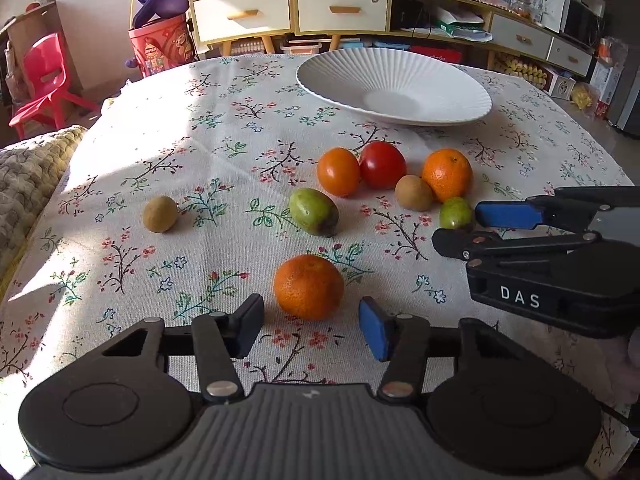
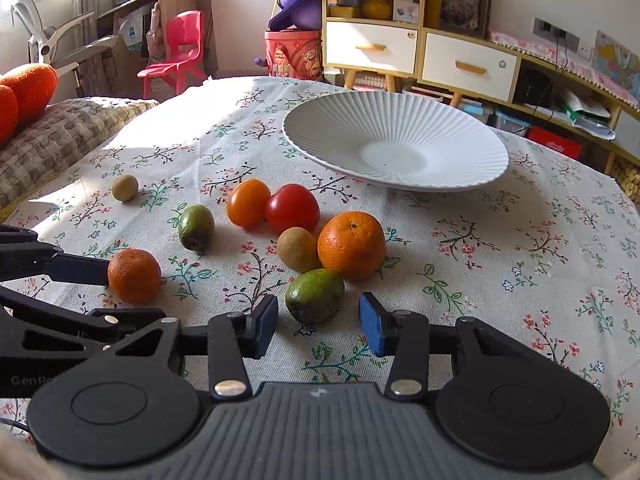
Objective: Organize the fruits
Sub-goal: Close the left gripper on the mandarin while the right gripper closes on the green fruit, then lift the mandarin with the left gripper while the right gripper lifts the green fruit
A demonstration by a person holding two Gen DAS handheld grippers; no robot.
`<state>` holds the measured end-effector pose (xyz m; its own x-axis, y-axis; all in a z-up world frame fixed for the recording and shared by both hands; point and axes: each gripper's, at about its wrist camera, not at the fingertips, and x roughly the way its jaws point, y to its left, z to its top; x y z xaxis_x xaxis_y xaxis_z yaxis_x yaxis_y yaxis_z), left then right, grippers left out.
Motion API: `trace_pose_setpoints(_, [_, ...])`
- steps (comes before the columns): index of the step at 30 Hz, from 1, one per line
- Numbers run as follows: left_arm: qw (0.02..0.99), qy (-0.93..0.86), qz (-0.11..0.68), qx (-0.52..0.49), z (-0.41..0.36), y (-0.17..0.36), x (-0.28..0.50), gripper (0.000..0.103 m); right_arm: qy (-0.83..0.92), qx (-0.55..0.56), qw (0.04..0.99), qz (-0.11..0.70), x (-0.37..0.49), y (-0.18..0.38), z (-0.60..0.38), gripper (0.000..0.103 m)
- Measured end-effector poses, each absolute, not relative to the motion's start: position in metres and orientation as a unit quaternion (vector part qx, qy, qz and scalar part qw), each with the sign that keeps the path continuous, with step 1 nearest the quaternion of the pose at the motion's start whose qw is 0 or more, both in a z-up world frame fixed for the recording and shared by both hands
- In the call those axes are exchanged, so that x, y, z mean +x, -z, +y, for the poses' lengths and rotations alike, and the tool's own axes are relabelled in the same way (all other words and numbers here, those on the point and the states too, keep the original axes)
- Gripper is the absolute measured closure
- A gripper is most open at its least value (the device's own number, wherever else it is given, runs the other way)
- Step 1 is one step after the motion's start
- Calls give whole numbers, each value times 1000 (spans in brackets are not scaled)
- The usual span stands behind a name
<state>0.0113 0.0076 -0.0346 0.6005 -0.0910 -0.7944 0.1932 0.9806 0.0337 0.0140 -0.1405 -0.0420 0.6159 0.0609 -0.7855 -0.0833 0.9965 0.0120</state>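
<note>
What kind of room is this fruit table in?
Most likely a lived-in family living room: a floral tablecloth covers the table, a child's red plastic chair stands behind it, and cluttered drawer cabinets line the wall.

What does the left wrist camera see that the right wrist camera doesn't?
Only the left wrist view: the letters DAS on the right gripper.

Only the right wrist view: a fuzzy orange thing, a white desk chair and a cat picture.

Both: the white plate, the red tomato, the small orange, the other fruits on the flowered cloth, and the red chair.
</note>
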Motion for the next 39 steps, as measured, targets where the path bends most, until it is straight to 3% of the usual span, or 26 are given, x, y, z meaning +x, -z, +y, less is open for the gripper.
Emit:
trace_pose_setpoints(8, [894,82,437,54,10,34,11,83,-39,-9,899,437,15,41,-139,75])
trace_pose_setpoints(39, [902,95,422,14,16,16,17,87,-41,19,894,446,15,21,-143,76])
